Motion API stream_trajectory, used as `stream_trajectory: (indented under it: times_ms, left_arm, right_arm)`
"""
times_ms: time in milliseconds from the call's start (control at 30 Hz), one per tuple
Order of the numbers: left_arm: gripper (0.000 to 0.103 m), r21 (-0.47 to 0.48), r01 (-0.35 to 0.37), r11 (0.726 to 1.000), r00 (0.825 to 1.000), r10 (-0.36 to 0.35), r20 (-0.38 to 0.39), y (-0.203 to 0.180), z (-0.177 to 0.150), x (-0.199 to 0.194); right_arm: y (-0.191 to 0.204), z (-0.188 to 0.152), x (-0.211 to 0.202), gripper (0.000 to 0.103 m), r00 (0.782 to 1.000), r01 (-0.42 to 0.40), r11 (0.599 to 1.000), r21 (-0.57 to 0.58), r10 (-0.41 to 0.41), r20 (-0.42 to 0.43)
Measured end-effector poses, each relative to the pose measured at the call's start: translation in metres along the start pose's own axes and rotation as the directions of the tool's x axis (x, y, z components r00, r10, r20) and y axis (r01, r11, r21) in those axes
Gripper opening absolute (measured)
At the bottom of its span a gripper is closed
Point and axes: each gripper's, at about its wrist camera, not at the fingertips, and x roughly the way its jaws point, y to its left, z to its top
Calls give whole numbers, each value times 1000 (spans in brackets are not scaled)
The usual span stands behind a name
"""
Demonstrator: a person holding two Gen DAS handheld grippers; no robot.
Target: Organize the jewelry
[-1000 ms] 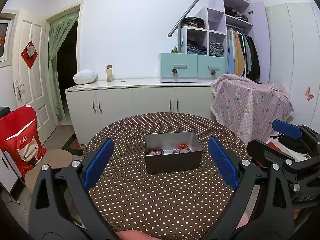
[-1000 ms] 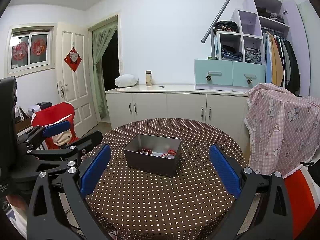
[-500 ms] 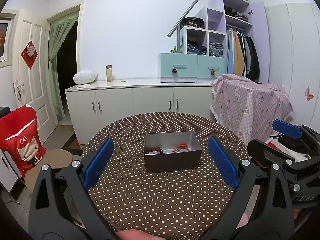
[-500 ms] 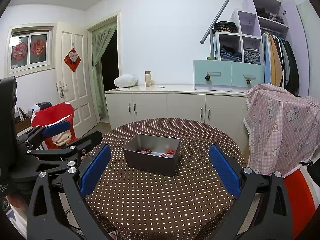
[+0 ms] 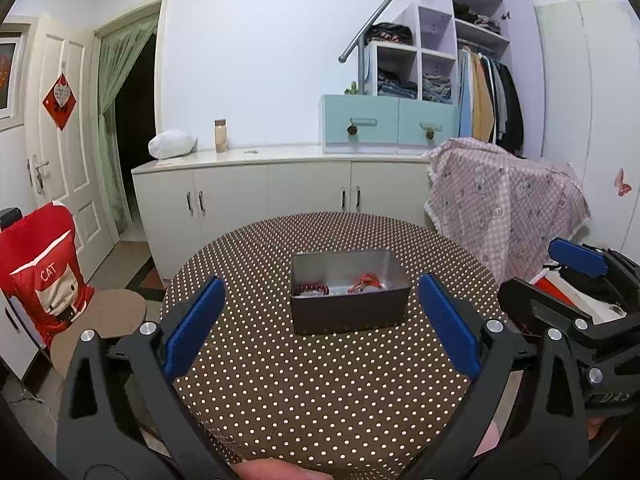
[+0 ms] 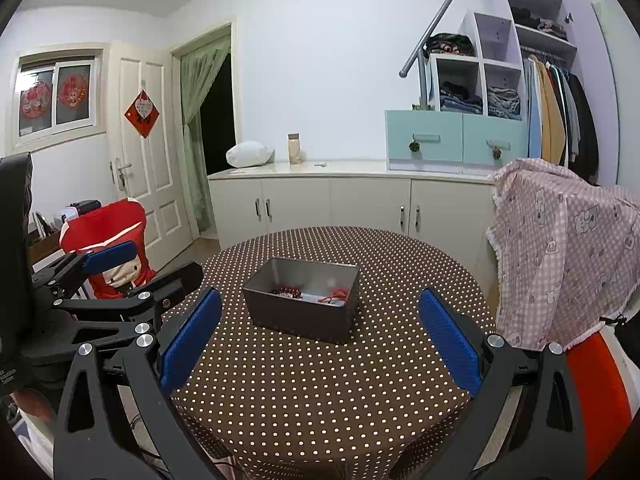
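Metal box of jewelry ahead of two spread, empty grippers

The grey rectangular metal box sits on the brown polka-dot tablecloth, straight ahead of the left gripper and slightly left of centre before the right gripper; inside lie a dark red beaded bracelet and a bright red-orange corded piece on a pale lining. Both grippers hold their blue-padded fingers wide apart, gripping nothing. A red chair cover off to the left gripper's left reads "CAT"
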Motion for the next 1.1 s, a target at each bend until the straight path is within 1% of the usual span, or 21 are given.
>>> stream_trajectory:
  times_ms: [67, 133, 167, 233, 267, 300, 400, 533, 600, 667, 867, 1000, 1100]
  left_arm:
    - [96, 3, -5, 1000, 1000, 5, -17, 2, -4, 5]
    - [96, 6, -8, 1000, 999, 9, -37, 4, -7, 11]
    - [96, 5, -13, 1000, 999, 14, -46, 4, -9, 14]
    - [96, -2, -32, 999, 997, 32, -72, 9, -13, 22]
    - [96, -7, -37, 999, 996, 37, -83, 11, -14, 25]
    - [96, -16, -44, 999, 994, 42, -100, 14, -16, 30]
    - [96, -40, -68, 997, 987, 62, -147, 24, -21, 43]
    - [96, -60, -93, 994, 979, 81, -185, 34, -27, 54]
    - [96, -60, -89, 994, 979, 76, -191, 35, -27, 57]
    - [96, -59, -77, 995, 980, 65, -186, 34, -25, 57]
    - [96, -42, -34, 999, 990, 28, -137, 24, -11, 49]
    - [96, -18, -5, 1000, 995, 3, -99, 15, -4, 39]
    - [96, -17, 0, 1000, 995, -2, -96, 10, -3, 37]
  right_arm:
    - [-3, -3, 5, 95, 1000, 17, 1000, 23, -17, -10]
    - [-10, -5, 13, 95, 999, 28, 997, 66, -25, -38]
    - [-14, -7, 17, 95, 998, 33, 996, 86, -28, -56]
    - [-23, -10, 30, 95, 993, 68, 991, 117, -56, -104]
    - [-26, -12, 36, 95, 989, 97, 988, 121, -81, -125]
    - [-30, -16, 46, 95, 980, 143, 982, 120, -124, -157]
    - [-42, -25, 65, 95, 960, 202, 970, 138, -168, -225]
    - [-58, -37, 83, 95, 945, 204, 956, 211, -136, -298]
    - [-60, -38, 87, 95, 940, 211, 952, 223, -135, -312]
    - [-58, -34, 84, 95, 946, 203, 953, 223, -132, -295]
    - [-36, -8, 53, 95, 980, 135, 979, 154, -108, -167]
    - [-28, 0, 37, 95, 989, 113, 987, 116, -100, -108]
    - [-27, 1, 33, 95, 990, 115, 988, 107, -105, -96]
